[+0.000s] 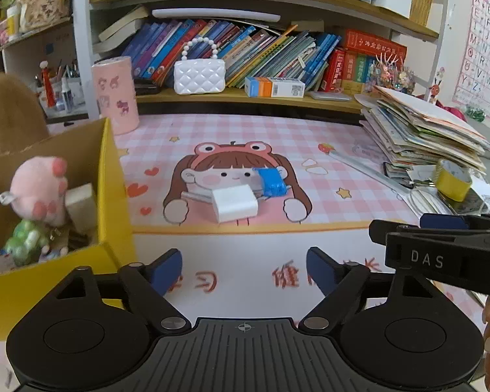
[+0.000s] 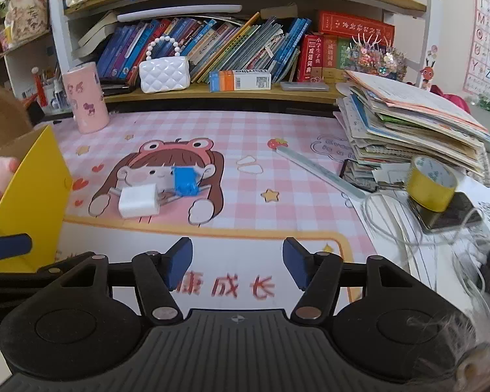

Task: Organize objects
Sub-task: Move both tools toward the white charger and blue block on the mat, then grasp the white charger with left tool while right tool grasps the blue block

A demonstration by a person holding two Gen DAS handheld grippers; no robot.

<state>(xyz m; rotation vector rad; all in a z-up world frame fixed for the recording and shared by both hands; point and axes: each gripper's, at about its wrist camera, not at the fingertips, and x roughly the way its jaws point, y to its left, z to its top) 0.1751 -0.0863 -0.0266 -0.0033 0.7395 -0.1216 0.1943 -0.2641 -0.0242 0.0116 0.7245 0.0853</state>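
A white charger block (image 1: 234, 205) (image 2: 138, 200) lies on the pink cartoon desk mat (image 1: 326, 176) (image 2: 277, 176), with a small blue object (image 1: 271, 182) (image 2: 185, 181) touching its far right side. My left gripper (image 1: 244, 272) is open and empty, low over the mat's front edge, short of the charger. The right gripper (image 2: 237, 267) is also open with nothing between its fingers, to the right of the charger. At the left stands a yellow cardboard box (image 1: 109, 196) (image 2: 39, 196) holding a pink plush toy (image 1: 40, 189) and small items.
A yellow tape roll (image 2: 432, 183) (image 1: 453, 179) sits on a phone at the right, beside white cables (image 2: 408, 228) and a tall stack of books (image 2: 408, 121). A ruler (image 2: 320, 173) lies on the mat. A pink cylinder (image 1: 116, 94) and a shelf with a white purse (image 1: 199, 76) stand behind.
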